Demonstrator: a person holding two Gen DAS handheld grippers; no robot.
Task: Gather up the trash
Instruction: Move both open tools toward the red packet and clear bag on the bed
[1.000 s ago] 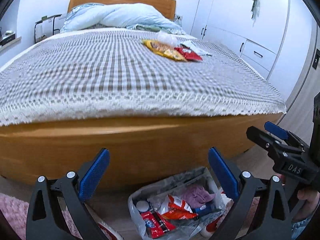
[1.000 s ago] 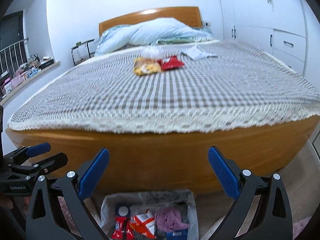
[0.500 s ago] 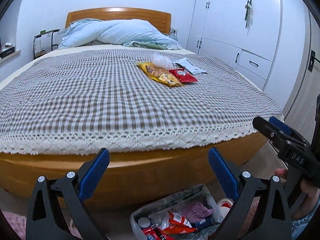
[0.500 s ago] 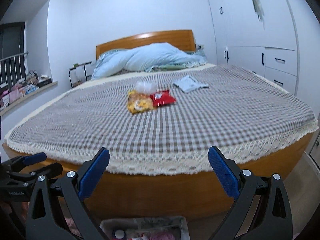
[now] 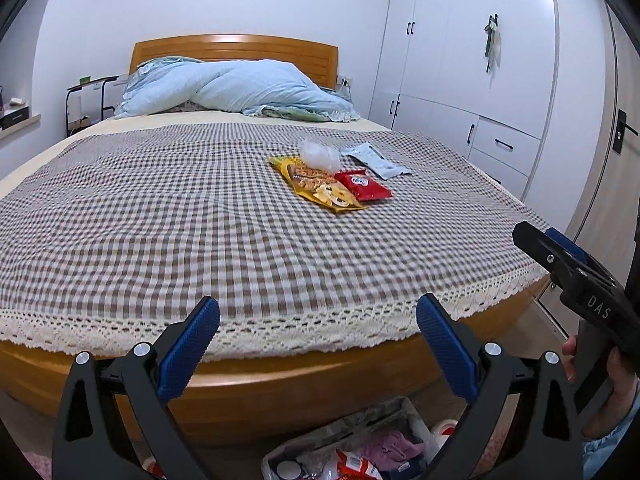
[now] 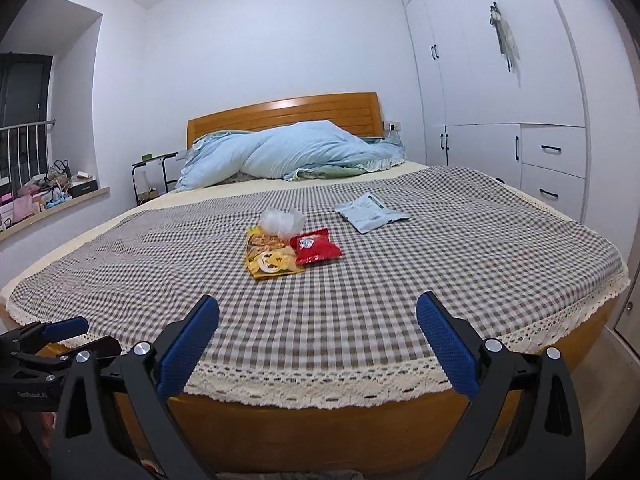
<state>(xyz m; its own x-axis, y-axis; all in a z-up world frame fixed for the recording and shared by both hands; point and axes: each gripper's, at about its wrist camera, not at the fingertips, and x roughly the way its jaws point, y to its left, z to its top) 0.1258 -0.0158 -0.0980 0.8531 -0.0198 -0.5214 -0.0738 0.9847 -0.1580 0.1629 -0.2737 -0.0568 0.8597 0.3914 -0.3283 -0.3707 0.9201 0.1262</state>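
So, bedroom with white walls. Far left, a window ledge (image 6: 52, 204) cluttered with small items, then a black side rack (image 6: 150, 176). Wooden bed (image 6: 304, 424) fills the middle, checked cover (image 6: 160, 272) with lace edge, blue duvet (image 6: 288, 152) bunched at the headboard. Trash lies mid-bed: yellow snack bag (image 6: 269, 258), clear crumpled plastic (image 6: 282, 220) touching its far end, red packet (image 6: 315, 245) just beside on the right, pale flat pouch (image 6: 370, 212) further right, apart. White wardrobe (image 6: 500, 80) with drawers on the right wall. Left gripper (image 5: 318, 348) and right gripper (image 6: 318, 346) both hang at the foot of the bed, jaws wide apart, holding nothing. Trash bag (image 5: 340, 452) sits on the floor below, partly full.
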